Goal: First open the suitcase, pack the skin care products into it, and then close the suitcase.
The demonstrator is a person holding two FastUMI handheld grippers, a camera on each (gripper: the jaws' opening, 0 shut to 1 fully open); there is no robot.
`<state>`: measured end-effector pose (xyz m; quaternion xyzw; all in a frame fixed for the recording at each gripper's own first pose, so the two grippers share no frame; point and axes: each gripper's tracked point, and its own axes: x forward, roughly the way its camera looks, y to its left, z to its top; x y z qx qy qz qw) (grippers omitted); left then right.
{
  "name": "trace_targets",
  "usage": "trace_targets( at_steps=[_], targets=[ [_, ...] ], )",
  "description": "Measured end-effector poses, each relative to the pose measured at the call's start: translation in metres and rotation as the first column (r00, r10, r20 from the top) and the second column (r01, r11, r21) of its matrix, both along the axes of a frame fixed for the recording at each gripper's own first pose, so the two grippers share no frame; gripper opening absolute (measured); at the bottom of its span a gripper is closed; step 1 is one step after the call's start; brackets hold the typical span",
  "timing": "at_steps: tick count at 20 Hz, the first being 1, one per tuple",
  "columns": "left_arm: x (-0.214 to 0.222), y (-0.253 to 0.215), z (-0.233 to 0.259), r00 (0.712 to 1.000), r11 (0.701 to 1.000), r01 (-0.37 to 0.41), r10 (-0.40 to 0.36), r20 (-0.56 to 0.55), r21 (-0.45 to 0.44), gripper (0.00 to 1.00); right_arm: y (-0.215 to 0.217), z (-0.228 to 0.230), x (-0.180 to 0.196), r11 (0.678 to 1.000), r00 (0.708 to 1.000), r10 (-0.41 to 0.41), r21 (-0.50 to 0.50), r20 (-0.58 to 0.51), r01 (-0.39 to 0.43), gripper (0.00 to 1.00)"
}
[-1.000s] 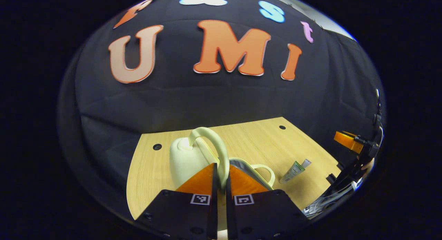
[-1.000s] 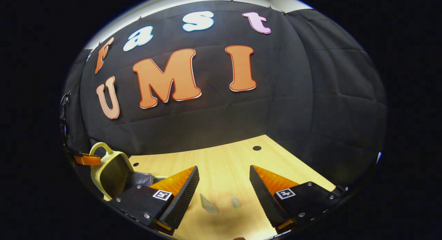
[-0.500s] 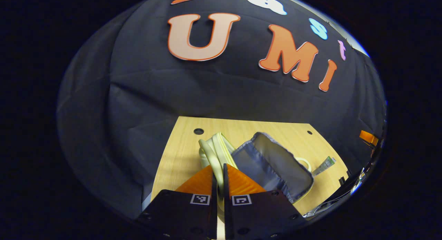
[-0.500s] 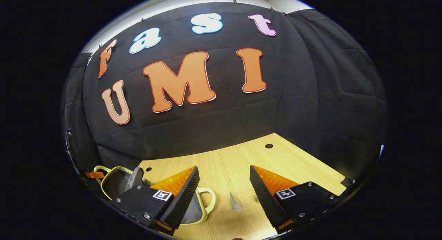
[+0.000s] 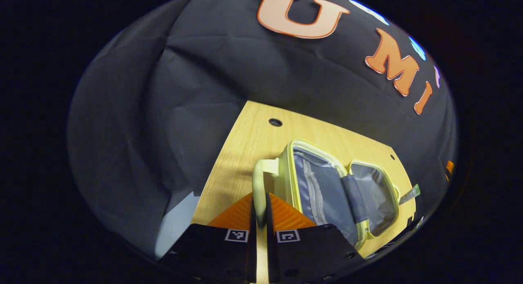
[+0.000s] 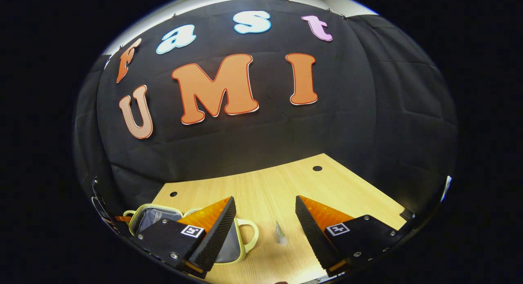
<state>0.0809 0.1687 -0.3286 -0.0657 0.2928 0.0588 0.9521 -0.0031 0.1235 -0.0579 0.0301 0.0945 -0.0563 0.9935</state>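
1. Two halves of the suitcase [image 5: 339, 190] lie spread flat on the table [image 5: 249, 153], grey lining up, so the opening step looks all but finished.
2. Pinched in the left gripper [image 5: 260, 208] is the suitcase's pale handle [image 5: 258, 182], on the half nearer that gripper; the jaws are nearly closed, with both fingers pressing on the loop.
3. Beyond the far half of the suitcase, just past its rim, lies the skin care tube [image 5: 410, 193], apart from the case and resting on the bare wood.
4. In the right gripper view the right gripper [image 6: 264, 218] hangs with its jaws spread wide and nothing between them; the tube [image 6: 280, 235] lies just beside the suitcase's second handle [image 6: 250, 235], on the side away from the case.
5. Judging from this, the next move calls for the left gripper to let go of the handle or simply steady the case, while the right one drops over the tube, closes across its narrow body and carries it over the rim into one lined half.
6. Risk, as I judge it: the tube is slim and lies flat, so a shallow grasp could slip off.
7. Surface around the suitcase: a light wooden tabletop with small round holes [image 5: 275, 122] near its far edge.
8. Behind the suitcase a black cloth wall [image 6: 367, 112] closes the booth.
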Motion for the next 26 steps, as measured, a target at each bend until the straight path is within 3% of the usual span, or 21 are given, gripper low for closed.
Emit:
trace_targets(
  at_steps=[9, 13, 14, 15, 18, 22, 26],
  targets=[
    [-0.004, 0.021, -0.069, 0.984, 0.988, -0.127, 0.114, -0.139, -0.088, 0.11, -0.003, -0.017, -0.003, 1.000, 0.999, 0.001, -0.022, -0.052, -0.003, 0.93],
    [-0.009, 0.034, -0.059, 0.979, 0.986, -0.169, 0.166, -0.122, -0.010, 0.14, -0.011, -0.023, 0.000, 1.000, 0.998, 0.008, -0.024, -0.066, -0.009, 0.93],
    [-0.007, 0.033, -0.054, 0.978, 0.985, -0.174, 0.174, -0.114, 0.009, 0.21, -0.014, -0.024, 0.000, 1.000, 0.998, 0.008, -0.028, -0.067, -0.010, 0.93],
    [-0.006, 0.030, -0.050, 0.980, 0.985, -0.171, 0.172, -0.100, 0.020, 0.21, -0.017, -0.025, 0.002, 0.999, 0.998, 0.007, -0.031, -0.067, -0.009, 0.93],
    [-0.003, 0.026, -0.026, 0.976, 0.974, -0.211, 0.214, -0.037, 0.080, 0.92, -0.029, -0.027, 0.005, 0.999, 0.998, 0.010, -0.037, -0.066, -0.013, 0.93],
    [0.002, -0.030, 0.030, 0.975, 0.970, -0.209, 0.197, 0.099, 0.124, 0.93, -0.053, -0.028, 0.014, 0.998, 0.998, 0.013, -0.066, -0.064, -0.017, 0.93],
    [0.014, -0.122, 0.073, 0.970, 0.976, -0.166, 0.136, 0.203, 0.142, 0.98, -0.076, -0.032, 0.020, 0.992, 0.996, 0.050, -0.111, -0.069, -0.057, 0.93]
  ],
)
